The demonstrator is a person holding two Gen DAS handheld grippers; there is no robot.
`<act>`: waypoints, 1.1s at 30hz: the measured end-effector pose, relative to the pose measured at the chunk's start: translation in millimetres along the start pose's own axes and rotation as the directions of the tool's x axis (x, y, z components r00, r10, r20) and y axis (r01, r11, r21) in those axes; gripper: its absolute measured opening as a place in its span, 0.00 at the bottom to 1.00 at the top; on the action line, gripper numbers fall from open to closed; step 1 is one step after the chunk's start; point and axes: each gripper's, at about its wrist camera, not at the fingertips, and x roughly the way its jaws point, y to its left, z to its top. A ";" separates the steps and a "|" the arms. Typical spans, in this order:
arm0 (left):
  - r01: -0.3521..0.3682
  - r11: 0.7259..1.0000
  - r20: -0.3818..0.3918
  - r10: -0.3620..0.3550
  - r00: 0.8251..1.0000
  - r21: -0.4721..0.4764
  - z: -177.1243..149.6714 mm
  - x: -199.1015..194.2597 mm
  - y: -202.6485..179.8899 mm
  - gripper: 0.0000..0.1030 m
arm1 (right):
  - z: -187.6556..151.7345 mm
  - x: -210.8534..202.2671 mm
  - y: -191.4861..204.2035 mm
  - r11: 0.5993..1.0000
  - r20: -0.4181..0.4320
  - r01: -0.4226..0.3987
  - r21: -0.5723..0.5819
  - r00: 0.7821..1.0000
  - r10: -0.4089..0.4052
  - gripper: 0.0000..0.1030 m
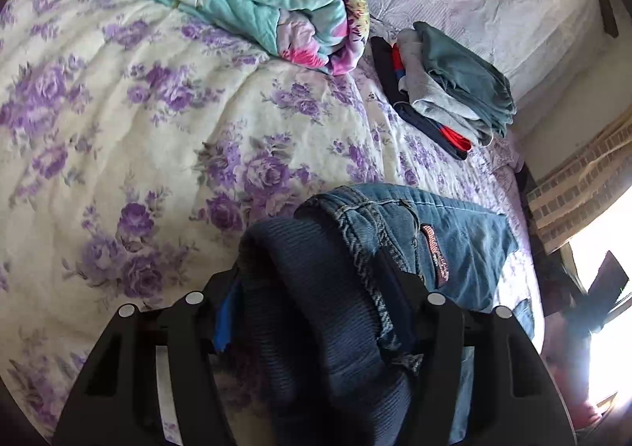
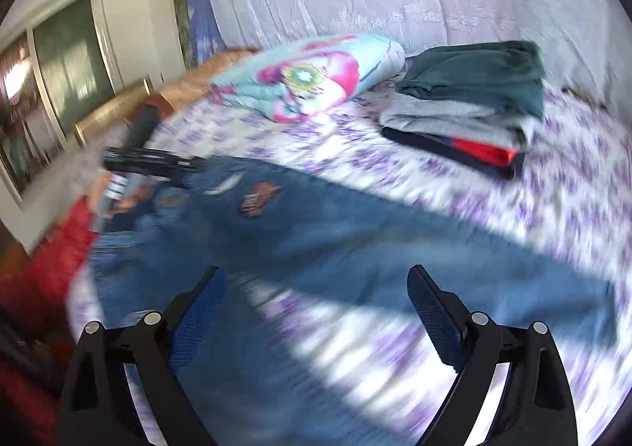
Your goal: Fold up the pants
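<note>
Left wrist view: my left gripper [image 1: 316, 311] has its fingers clamped on the ribbed waistband of the jeans [image 1: 454, 232] lying on the bed [image 1: 118, 130], my right gripper [image 2: 316, 311] hangs empty with fingers apart, so the fold is starting and next needs a leg-end grasp.

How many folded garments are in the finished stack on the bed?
3 visible: a teal garment on top, a grey garment beneath it, and a navy-and-red garment at the bottom of the stack, beside the rolled quilt. More could be hidden between layers.
</note>
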 end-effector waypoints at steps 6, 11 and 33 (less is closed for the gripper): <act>0.025 1.000 -0.001 -0.025 1.000 0.015 -0.1 1.9 1.5 0.62 | 42.0 78.7 -41.1 0.975 -0.128 0.001 -0.220 0.991 -0.030 0.80; 0.020 0.999 -0.010 -0.020 1.000 0.046 2.8 4.6 -1.5 0.67 | 50.7 125.1 -66.5 0.956 -0.213 -0.043 -0.290 0.977 -0.021 0.78; 0.000 0.992 0.101 -0.013 0.995 0.130 9.5 -9.6 -15.1 0.45 | 28.6 100.4 -53.6 0.951 -0.214 0.003 -0.310 0.974 -0.072 0.09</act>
